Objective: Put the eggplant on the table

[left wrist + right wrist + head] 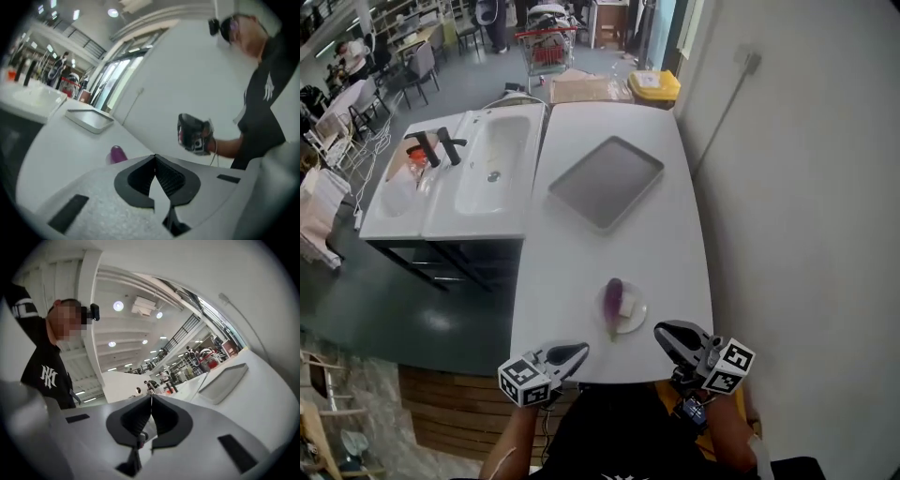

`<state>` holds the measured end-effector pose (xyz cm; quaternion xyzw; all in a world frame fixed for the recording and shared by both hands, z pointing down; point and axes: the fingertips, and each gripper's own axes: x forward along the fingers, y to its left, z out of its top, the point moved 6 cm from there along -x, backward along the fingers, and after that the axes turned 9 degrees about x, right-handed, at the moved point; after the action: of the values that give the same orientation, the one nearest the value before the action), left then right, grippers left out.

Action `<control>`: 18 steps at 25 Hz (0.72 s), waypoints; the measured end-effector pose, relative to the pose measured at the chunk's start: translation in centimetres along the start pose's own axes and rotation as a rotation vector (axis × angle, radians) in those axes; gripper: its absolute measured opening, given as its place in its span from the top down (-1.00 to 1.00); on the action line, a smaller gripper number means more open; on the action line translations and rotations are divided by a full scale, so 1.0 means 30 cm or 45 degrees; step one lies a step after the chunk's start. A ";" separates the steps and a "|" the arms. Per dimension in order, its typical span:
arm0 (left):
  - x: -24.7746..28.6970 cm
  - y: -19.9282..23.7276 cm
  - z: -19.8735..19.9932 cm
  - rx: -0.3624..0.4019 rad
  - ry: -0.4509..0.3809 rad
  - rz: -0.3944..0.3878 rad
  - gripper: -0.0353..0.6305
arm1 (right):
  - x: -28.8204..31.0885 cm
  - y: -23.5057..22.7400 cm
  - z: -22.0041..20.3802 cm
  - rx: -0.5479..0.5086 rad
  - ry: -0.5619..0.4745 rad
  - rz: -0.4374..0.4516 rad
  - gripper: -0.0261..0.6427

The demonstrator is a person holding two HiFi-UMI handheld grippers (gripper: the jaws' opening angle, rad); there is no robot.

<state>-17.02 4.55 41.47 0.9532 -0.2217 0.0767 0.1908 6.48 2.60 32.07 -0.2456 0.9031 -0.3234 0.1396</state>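
Near table [675, 244] edge: eggplant [613, 302] on plate [636, 315], tray [607, 181] beyond; left claw [579, 352], right claw [661, 333] closed, empty.

A white NY monogram [48, 376] marks the person's black shirt [40, 363].

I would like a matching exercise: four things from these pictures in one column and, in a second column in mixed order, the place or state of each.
Things:
1. eggplant
2. tray
3. sink
4. left claw

Places or states:
a. beside the table, on the person's left
b. shut, with nothing in it
c. on a small plate
d. on the far part of the table

Pairs: 1-c, 2-d, 3-a, 4-b
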 end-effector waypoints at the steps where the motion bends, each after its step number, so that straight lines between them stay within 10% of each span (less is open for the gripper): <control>1: -0.021 -0.020 0.010 -0.111 -0.107 -0.049 0.88 | -0.003 0.043 -0.006 0.010 -0.004 0.046 0.90; 5: -0.087 -0.140 0.109 -0.234 -0.379 -0.107 0.88 | -0.028 0.179 -0.044 -0.038 0.083 0.168 0.91; 13: -0.134 -0.442 0.121 -0.107 -0.479 -0.152 0.87 | -0.128 0.340 -0.163 -0.133 0.218 0.405 0.91; 18: -0.084 -0.555 0.056 -0.116 -0.413 -0.216 0.87 | -0.233 0.313 -0.259 -0.030 0.180 0.363 0.91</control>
<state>-11.63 18.67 33.87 0.9587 -0.1718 -0.1043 0.2015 5.84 16.63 32.44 -0.0932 0.9402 -0.3060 0.1174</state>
